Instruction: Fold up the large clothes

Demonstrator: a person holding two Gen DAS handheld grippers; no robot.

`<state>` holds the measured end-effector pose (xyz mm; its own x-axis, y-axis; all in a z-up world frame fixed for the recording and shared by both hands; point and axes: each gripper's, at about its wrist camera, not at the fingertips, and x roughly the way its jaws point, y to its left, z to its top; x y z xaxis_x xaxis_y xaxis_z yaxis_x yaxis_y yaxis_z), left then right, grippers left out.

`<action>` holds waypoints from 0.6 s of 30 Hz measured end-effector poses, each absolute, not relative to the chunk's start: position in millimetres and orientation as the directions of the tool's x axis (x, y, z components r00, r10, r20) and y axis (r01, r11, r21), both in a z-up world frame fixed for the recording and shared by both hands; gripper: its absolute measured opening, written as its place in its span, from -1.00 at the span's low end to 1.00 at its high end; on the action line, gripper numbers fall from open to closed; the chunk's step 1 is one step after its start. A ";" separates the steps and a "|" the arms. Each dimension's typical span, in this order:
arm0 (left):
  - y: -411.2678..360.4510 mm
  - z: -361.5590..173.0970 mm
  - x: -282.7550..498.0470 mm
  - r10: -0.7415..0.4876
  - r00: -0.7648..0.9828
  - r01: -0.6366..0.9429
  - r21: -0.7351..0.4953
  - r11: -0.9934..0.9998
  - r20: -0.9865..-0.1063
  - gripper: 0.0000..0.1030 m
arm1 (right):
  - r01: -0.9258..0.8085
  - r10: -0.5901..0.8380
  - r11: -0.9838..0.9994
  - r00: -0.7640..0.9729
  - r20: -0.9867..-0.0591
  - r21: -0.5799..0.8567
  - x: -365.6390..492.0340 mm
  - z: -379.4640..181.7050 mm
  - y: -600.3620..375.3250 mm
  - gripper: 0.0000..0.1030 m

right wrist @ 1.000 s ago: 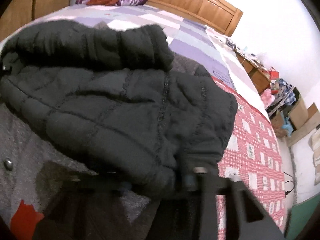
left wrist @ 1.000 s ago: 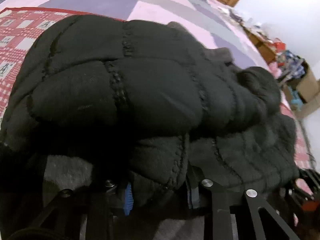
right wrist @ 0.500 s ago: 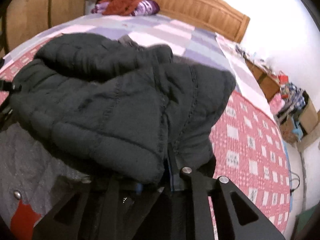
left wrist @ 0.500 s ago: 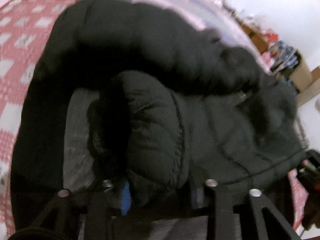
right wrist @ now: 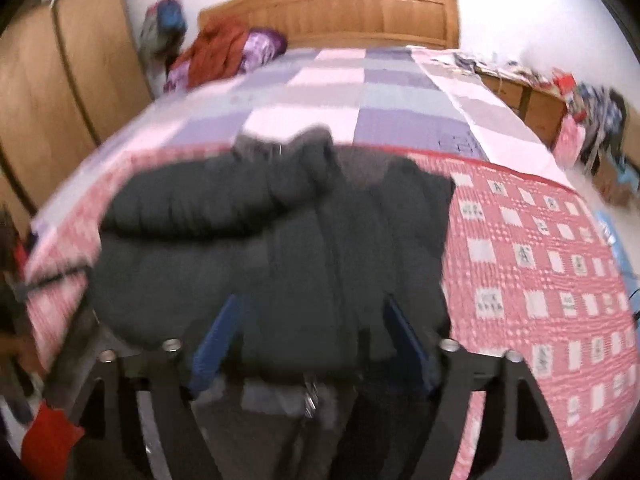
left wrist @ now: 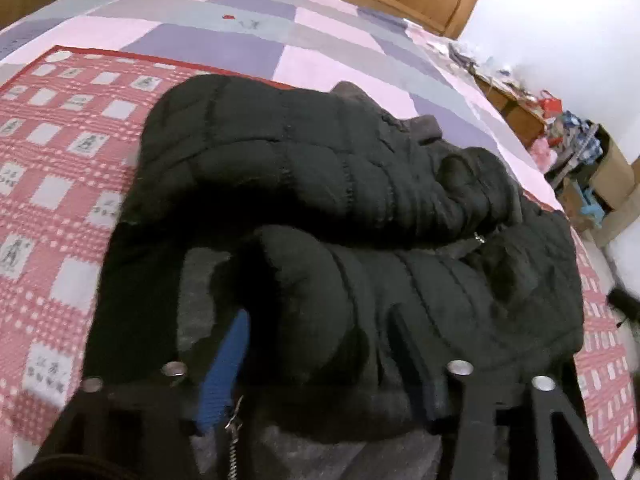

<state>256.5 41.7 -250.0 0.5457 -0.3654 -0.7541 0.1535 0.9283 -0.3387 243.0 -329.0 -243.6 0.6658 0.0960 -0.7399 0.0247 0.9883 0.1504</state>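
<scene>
Now that you've let go, both your left gripper (left wrist: pixel 320 344) and right gripper (right wrist: pixel 312 320) are sitting spread apart around the black jacket (left wrist: pixel 340 184), folded on the bed (left wrist: pixel 240 32).

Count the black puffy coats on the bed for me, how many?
1. The black coat lies folded on the red checked blanket, between both open grippers. None shows elsewhere, though the far clothes pile may hide more.

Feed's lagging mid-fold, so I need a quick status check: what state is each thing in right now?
Black quilted puffer jacket: bunched, partly folded, grey lining showing, lying on the bed.
Left gripper: open, fingers spread around the jacket's near edge.
Right gripper: open, jacket's near edge between the blue pads; view blurred.
Red-and-white patterned blanket: spread flat under the jacket.
</scene>
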 end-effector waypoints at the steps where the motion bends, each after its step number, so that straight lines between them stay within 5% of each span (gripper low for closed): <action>1: 37.3 -254.9 262.6 -0.371 0.530 0.158 -0.342 0.926 -0.762 0.23 | 0.026 0.101 0.987 0.669 -0.736 0.159 251.3 -238.0 -329.6 0.61; 8: 15.9 -300.2 282.8 -0.329 0.451 0.149 -0.294 0.944 -0.830 0.23 | -0.047 0.038 0.999 0.690 -0.723 0.009 318.3 -223.5 -302.6 0.63; 16: 14.8 -299.3 280.3 -0.322 0.460 0.168 -0.274 0.947 -0.828 0.23 | 0.100 -0.021 0.994 0.493 -0.870 0.033 430.3 -298.7 -317.1 0.58; 17: 14.2 -299.4 280.6 -0.321 0.459 0.170 -0.273 0.947 -0.828 0.23 | 0.096 0.012 0.993 0.455 -0.890 0.062 434.6 -308.2 -317.6 -0.10; 18: 13.4 -299.5 280.6 -0.321 0.459 0.169 -0.273 0.947 -0.828 0.23 | 0.079 0.076 0.989 0.433 -0.898 0.122 434.5 -315.8 -317.6 -0.41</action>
<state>280.6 13.4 -299.5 0.4593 -0.3210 -0.8283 0.1695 0.9470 -0.2730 434.5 -317.6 -315.8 0.4327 0.0765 -0.8983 0.0789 0.9894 0.1223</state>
